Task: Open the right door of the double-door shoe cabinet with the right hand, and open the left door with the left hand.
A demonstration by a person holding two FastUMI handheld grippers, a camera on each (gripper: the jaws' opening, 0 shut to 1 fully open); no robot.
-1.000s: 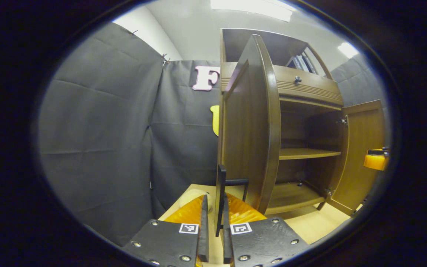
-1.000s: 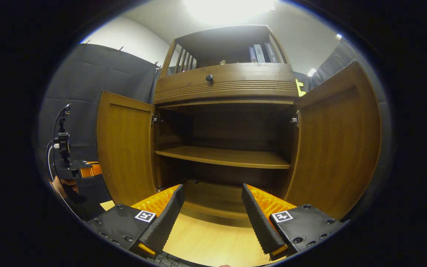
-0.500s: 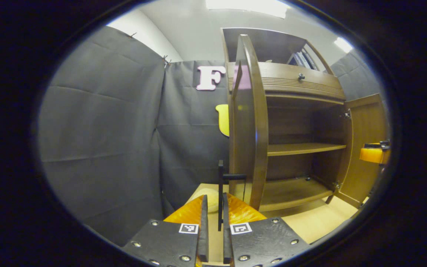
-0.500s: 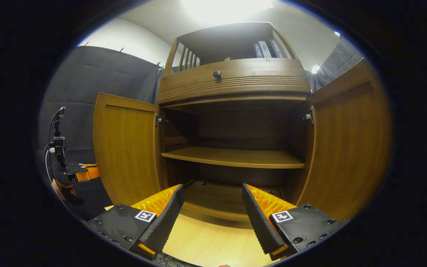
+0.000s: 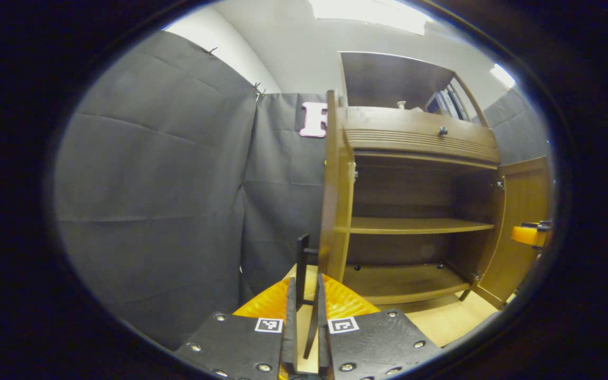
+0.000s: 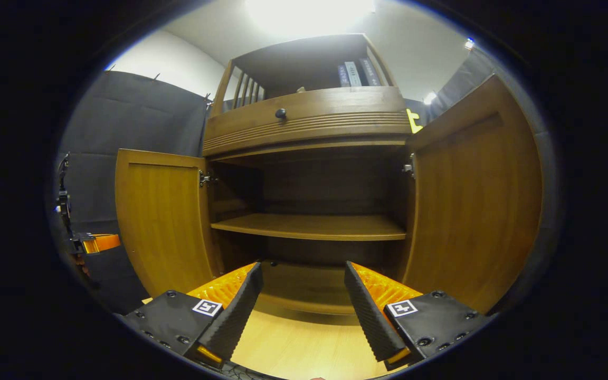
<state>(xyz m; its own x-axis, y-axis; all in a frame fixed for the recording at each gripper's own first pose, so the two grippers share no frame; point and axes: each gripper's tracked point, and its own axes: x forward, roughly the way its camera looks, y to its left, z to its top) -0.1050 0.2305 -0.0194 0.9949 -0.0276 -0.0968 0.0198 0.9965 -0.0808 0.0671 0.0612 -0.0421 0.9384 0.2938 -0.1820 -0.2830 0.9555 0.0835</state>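
Observation:
The brown wooden shoe cabinet point(image 6: 309, 119) stands with both doors swung out. In the right gripper view the left door point(image 6: 159, 221) and the right door point(image 6: 473, 195) flank the bare inner shelf point(image 6: 309, 226). My right gripper point(image 6: 304, 311) hangs open in front of the cabinet's bottom, holding nothing. In the left gripper view the left door point(image 5: 335, 200) shows edge-on, and my left gripper point(image 5: 304, 316) is shut on its thin black handle point(image 5: 302, 258). The right door point(image 5: 523, 211) stands open at the far right. The left gripper point(image 6: 95, 243) also appears beside the left door.
A drawer with a dark knob point(image 6: 281, 113) sits above the doors, and books point(image 6: 354, 74) stand on the top shelf. The cabinet rests on a light wooden surface point(image 6: 298, 348). Black cloth wall point(image 5: 151, 200) hangs close on the left.
The left door has swung farther open with my left gripper on its handle, from angled to edge-on. The right gripper stays open and has barely shifted.

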